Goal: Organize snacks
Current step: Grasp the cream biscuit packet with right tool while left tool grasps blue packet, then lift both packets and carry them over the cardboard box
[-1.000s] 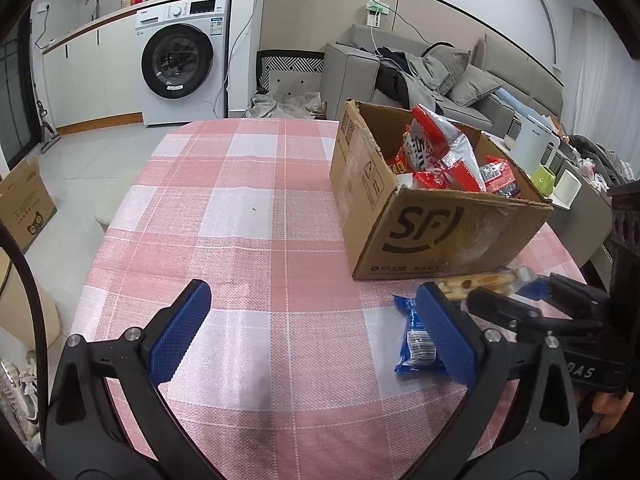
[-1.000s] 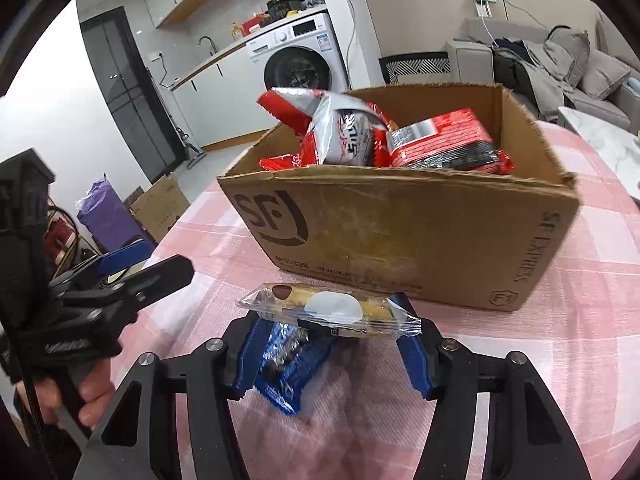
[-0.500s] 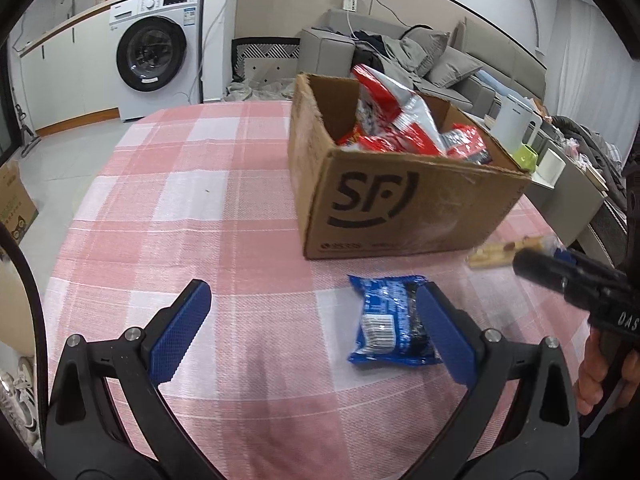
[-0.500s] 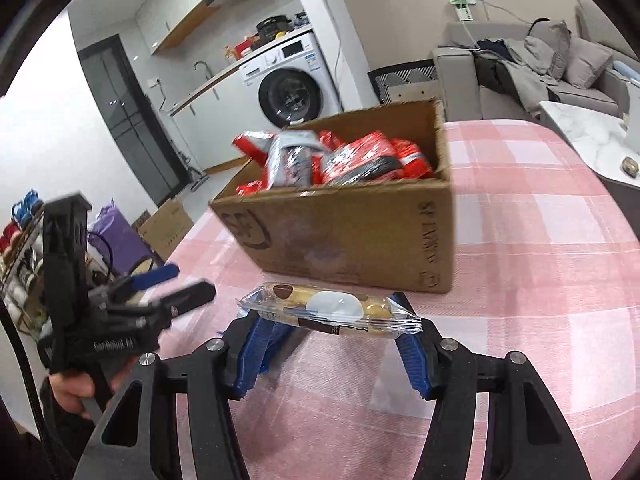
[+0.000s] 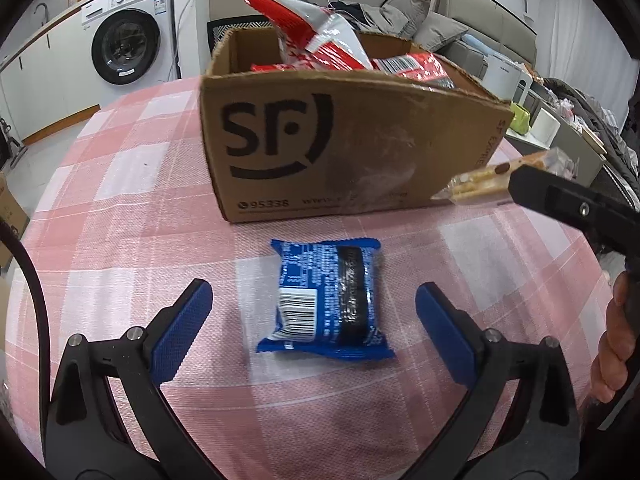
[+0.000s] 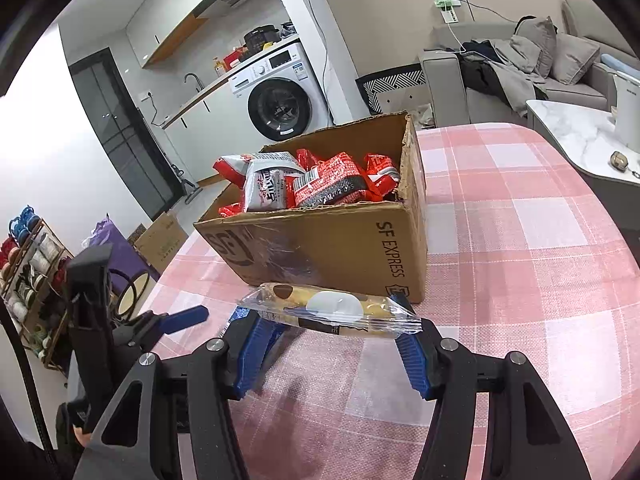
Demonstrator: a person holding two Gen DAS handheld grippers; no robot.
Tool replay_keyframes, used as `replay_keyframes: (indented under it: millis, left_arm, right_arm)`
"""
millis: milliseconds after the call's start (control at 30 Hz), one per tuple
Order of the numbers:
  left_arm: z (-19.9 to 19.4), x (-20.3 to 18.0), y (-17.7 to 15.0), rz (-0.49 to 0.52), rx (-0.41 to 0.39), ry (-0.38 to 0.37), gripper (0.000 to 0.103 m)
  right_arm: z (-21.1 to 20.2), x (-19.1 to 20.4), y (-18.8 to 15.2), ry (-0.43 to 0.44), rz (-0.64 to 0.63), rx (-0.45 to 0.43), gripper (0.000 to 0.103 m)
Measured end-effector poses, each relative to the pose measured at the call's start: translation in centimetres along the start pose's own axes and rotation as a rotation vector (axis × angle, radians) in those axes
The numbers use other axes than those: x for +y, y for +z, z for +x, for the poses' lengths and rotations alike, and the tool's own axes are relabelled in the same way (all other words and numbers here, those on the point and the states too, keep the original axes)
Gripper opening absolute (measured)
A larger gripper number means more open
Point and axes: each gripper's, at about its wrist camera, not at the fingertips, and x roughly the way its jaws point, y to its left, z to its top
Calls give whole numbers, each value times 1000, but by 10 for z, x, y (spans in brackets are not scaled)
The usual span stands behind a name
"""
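A blue snack packet (image 5: 326, 300) lies flat on the pink checked tablecloth, between the spread fingers of my open left gripper (image 5: 314, 332). Behind it stands a cardboard box (image 5: 348, 152) holding several red and silver snack bags (image 5: 316, 32). My right gripper (image 6: 332, 344) is shut on a long clear-wrapped cake bar (image 6: 330, 312) and holds it above the table in front of the box (image 6: 340, 248). The bar (image 5: 492, 178) also shows in the left wrist view, at the box's right corner. The blue packet (image 6: 240, 314) peeks out behind the right gripper's left finger.
The table (image 6: 520, 240) extends to the right of the box. A washing machine (image 6: 280, 96), a sofa (image 6: 520, 68) and a marble side table (image 6: 580, 140) stand beyond the table. The left gripper (image 6: 184, 316) shows at the left of the right wrist view.
My left gripper has moved right and forward, so the blue packet now lies centred between its fingers. My right gripper has risen with the cake bar and now looks down into the box.
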Motion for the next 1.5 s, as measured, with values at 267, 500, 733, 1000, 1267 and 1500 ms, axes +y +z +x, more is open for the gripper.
replay_keyframes:
  millis: [267,500,733,1000,1267,1500]
  left_arm:
    - [7,-18,-7,70,31,-16,54]
    - [3,-10,-6,38,17,-54,43]
    - [-7,-1,-3,24,-20,-72,43]
    - [-35,-2,6,17,-88,-68,43]
    - [-74,2,16,13,-159,-75,43]
    - [-112,15,34,-4,-223,-89,43]
  right_arm:
    - [6,-3,0,-1,6,11,60]
    - [6,-2,-1,-6,0,10,60]
    - [3,-2,0,-6,-2,0,60]
    - [-12,2,6,29,7,-27,60]
    - [-35,13,14,49,-10,-80,60]
    - [-46,18,22,49,-11,-111,60]
